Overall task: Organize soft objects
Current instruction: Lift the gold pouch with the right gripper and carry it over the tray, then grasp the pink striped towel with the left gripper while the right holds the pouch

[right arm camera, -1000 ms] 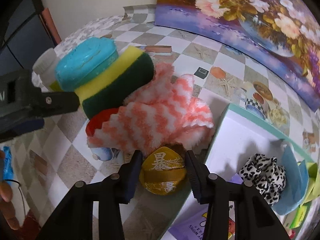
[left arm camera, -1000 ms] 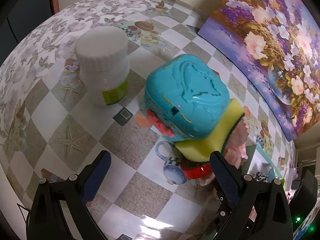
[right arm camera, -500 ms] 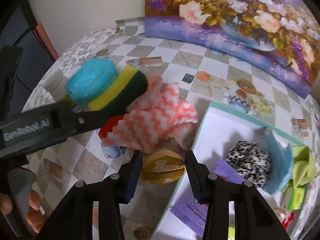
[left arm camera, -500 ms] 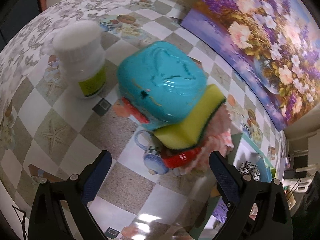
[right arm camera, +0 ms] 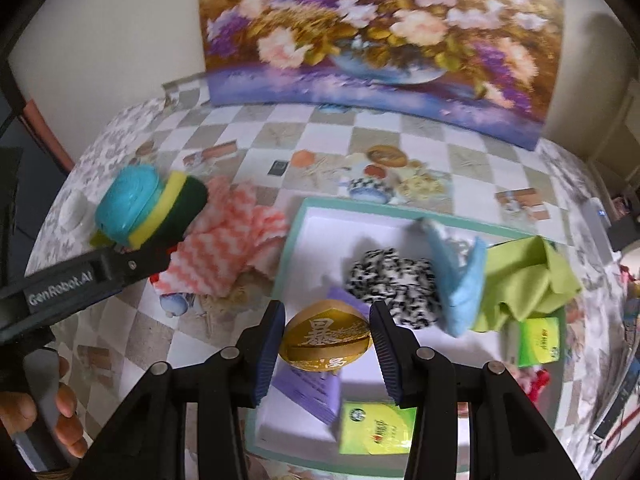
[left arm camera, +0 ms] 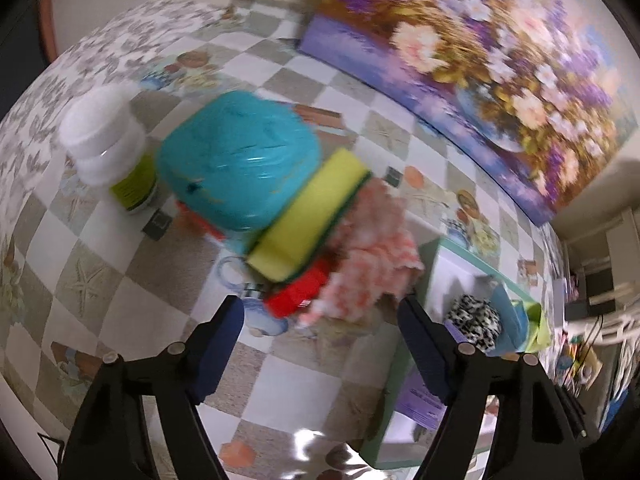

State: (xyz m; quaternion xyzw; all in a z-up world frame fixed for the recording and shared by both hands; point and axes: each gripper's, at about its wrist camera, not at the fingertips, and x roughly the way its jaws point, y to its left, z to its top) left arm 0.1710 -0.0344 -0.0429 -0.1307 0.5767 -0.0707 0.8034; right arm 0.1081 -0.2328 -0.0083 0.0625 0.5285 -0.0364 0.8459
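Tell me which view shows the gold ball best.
The right wrist view: the gold ball sits sharp and whole between the right gripper's jaws, over the box. The left wrist view shows none of it, only blurred table clutter.

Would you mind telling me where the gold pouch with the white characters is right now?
In the right wrist view, the gold pouch is clamped in the right gripper, above the box's near-left part, left of the leopard-print cloth.

Right tongs (right arm camera: 327,344) carried the gold pouch (right arm camera: 326,340) over, seemingly above, the box (right arm camera: 288,248).
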